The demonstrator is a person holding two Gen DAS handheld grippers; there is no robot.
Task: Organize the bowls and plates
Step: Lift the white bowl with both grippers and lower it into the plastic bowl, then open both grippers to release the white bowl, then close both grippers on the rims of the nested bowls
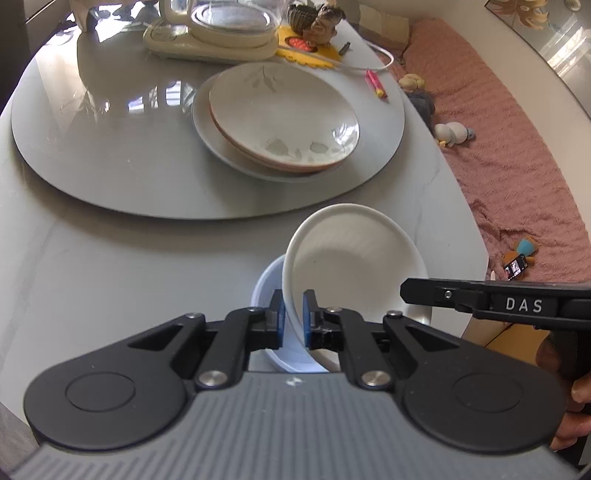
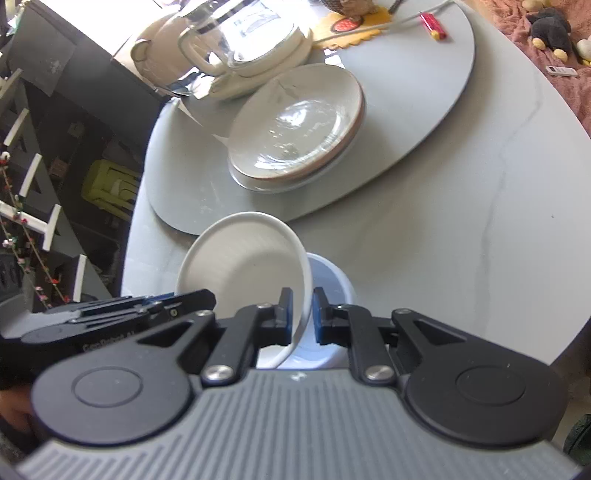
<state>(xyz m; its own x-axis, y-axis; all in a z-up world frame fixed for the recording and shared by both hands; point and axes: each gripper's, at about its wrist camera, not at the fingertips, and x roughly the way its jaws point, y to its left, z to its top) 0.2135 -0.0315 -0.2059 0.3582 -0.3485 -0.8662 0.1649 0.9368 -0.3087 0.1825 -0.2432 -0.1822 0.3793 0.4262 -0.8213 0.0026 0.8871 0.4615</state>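
A white bowl [image 1: 354,258] is held tilted over a pale blue-white bowl [image 1: 266,280] on the table's near edge. My left gripper [image 1: 293,317] is shut on the white bowl's left rim. My right gripper [image 2: 303,315] is shut on the opposite rim of the same white bowl [image 2: 243,258], with the lower bowl [image 2: 328,288] behind it. A leaf-patterned plate [image 1: 284,114] is stacked on a larger white plate [image 1: 207,133] on the grey turntable [image 1: 110,166]; the stack also shows in the right wrist view [image 2: 295,129].
A glass kettle on a cream base [image 1: 221,33], a yellow mat with figurines [image 1: 314,40] and a pink lighter [image 1: 376,83] sit at the turntable's far side. A pink rug with toys [image 1: 517,147] lies beyond the table's right edge. Dark shelving [image 2: 55,184] stands left.
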